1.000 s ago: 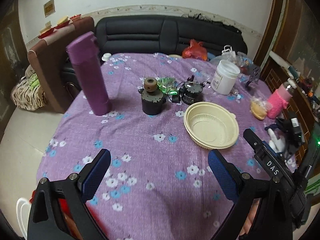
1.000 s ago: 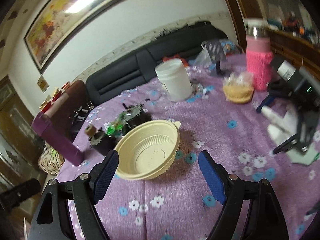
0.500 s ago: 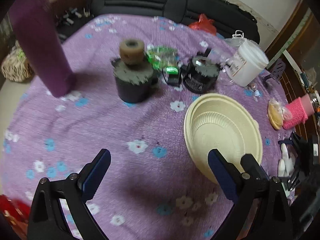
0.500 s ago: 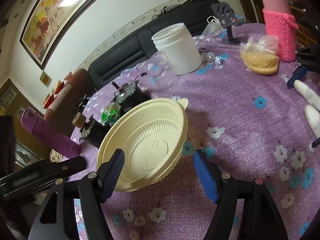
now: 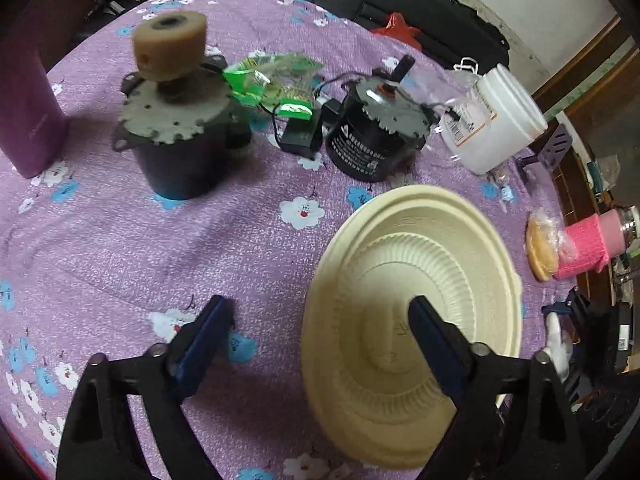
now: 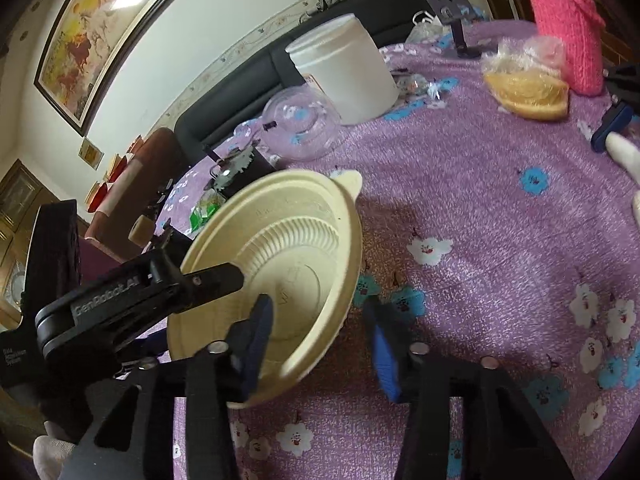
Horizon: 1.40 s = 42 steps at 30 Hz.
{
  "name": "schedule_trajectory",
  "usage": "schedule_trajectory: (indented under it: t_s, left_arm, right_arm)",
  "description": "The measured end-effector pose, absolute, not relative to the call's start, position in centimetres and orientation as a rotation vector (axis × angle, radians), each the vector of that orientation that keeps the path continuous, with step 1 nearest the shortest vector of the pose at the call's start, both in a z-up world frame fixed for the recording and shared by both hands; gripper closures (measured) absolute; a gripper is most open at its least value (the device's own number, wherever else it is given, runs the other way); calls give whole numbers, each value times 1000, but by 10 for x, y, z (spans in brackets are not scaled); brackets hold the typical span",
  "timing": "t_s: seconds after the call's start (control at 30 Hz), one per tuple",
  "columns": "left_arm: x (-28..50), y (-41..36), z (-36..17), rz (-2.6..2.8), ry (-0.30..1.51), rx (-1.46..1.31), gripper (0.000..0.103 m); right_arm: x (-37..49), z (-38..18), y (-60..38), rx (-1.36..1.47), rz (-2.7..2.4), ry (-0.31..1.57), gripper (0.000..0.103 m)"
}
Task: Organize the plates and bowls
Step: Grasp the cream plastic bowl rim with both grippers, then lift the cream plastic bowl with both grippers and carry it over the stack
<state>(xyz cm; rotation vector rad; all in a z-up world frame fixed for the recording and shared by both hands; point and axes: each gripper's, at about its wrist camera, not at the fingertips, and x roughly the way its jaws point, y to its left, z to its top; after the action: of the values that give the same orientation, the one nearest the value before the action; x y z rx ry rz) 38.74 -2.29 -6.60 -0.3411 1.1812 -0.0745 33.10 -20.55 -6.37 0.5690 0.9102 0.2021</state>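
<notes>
A cream plastic bowl (image 5: 412, 280) sits on the purple flowered tablecloth (image 5: 240, 248); it also shows in the right wrist view (image 6: 296, 248). My left gripper (image 5: 320, 332) is open and straddles the bowl's left rim, its right finger inside the bowl and its left finger over the cloth. My right gripper (image 6: 324, 344) is open and straddles the bowl's near right rim, its left finger inside the bowl. The left gripper's finger (image 6: 208, 280) reaches into the bowl from the left in the right wrist view.
Two dark geared motors (image 5: 180, 140) (image 5: 376, 132), a purple bottle (image 5: 28, 92), a white jar (image 5: 492, 120), green packets (image 5: 276, 80), a pink-sleeved bottle (image 5: 592, 240), wrapped bread (image 5: 542, 248) and an overturned clear glass bowl (image 6: 304, 124) stand around the bowl.
Both grippers have moved forward and down to the bowl. Each now has one finger inside its rim. The right gripper's opening has narrowed.
</notes>
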Motion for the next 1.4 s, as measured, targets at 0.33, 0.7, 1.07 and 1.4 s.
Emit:
schedule_trajectory:
  t_s: [0.33,0.7,1.07,1.4]
  left_arm:
    - [367,-20,-47,-54,1150,-255,83]
    - [311,14,-30,31,1132,-258,86]
    - [245,29,-29,34,1138,-262,86]
    - [149,11,-13,-4,1063,-193,85]
  right_arm:
    - [328,-70,-207,656,259,953,75]
    - [310,-52,-159,528,362,925,80]
    - [254,-48,-122,395,360,993,80]
    - [167,-28,-135,371,349,974,79]
